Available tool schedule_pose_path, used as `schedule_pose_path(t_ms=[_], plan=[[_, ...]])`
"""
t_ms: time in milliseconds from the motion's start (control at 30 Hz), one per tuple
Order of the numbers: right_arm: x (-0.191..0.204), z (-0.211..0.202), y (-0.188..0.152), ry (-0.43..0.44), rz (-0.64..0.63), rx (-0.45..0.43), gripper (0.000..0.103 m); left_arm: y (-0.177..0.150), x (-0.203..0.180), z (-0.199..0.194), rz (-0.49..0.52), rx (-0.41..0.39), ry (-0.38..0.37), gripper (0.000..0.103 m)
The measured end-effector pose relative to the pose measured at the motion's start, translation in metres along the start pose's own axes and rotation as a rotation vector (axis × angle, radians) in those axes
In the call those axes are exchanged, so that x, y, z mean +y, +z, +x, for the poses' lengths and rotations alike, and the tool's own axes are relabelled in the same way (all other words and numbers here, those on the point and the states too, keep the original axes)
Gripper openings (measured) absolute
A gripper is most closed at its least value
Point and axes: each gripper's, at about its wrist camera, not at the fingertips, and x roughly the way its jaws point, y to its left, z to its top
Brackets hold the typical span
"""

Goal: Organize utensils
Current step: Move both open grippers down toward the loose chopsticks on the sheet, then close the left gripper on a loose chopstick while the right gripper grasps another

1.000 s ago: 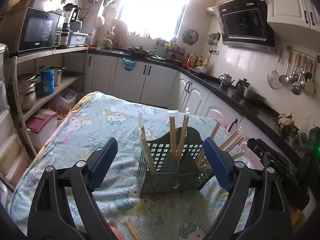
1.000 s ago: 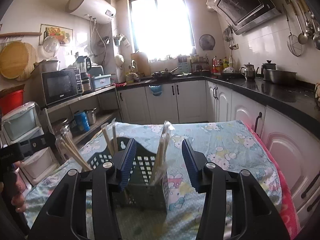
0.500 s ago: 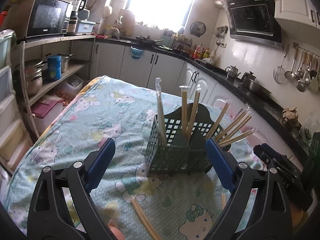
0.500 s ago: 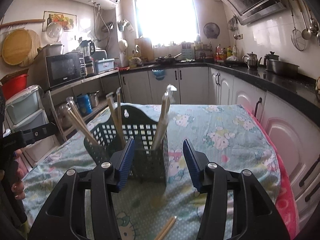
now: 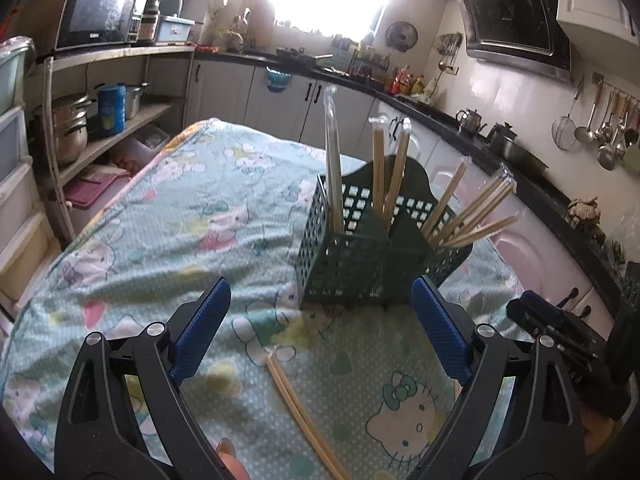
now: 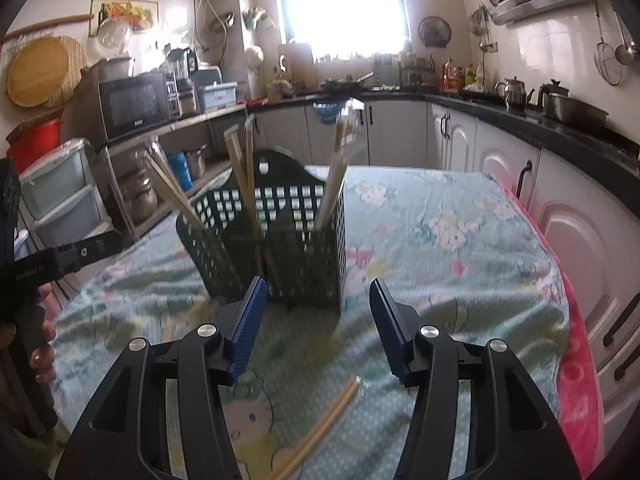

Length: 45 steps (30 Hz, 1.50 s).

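Bench (image 5: 168, 216): covered by a cartoon-cat print cloth.
Green lattice utensil caddy (image 5: 352, 268): upright mid-bench, wrapped chopsticks (image 5: 394, 176) standing in its compartments.
Left hand-held gripper (image 5: 320, 332): spread wide, empty.
Right hand-held gripper (image 6: 318, 320): parted, empty.
Loose chopstick pair (image 5: 304, 412): flat on the cloth before the caddy.

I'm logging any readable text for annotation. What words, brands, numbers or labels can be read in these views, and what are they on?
None can be read with certainty.
Microwave: small brand mark below its door, too small to read.
Range hood: small logo on the glass, blurred.
Blue can on the shelf: label print, illegible.
Left gripper's black body, seen from the right wrist camera: white lettering, blurred.
Tablecloth: cartoon cat pictures only, no words.
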Motion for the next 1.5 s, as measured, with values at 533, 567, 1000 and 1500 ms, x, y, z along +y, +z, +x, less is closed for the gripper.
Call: schedule_pose_path(t_ms=[533, 567, 1000, 1500], plan=[[-0.002, 0.016, -0.045, 0.037, 0.022, 0.164, 0.052, -0.034, 0.007, 0.013, 0.002, 0.097, 0.036, 0.083], [-0.003, 0.017, -0.047, 0.039, 0.022, 0.172, 0.052, -0.037, 0.006, 0.015, 0.007, 0.106, 0.038, 0.083], [-0.018, 0.037, -0.066, 0.087, 0.095, 0.315, 0.052, -0.069, 0.013, 0.046, -0.058, 0.26, -0.022, 0.064], [-0.029, 0.077, -0.053, 0.12, 0.178, 0.398, 0.049, -0.069, 0.027, 0.072, -0.144, 0.327, -0.044, 0.047]])
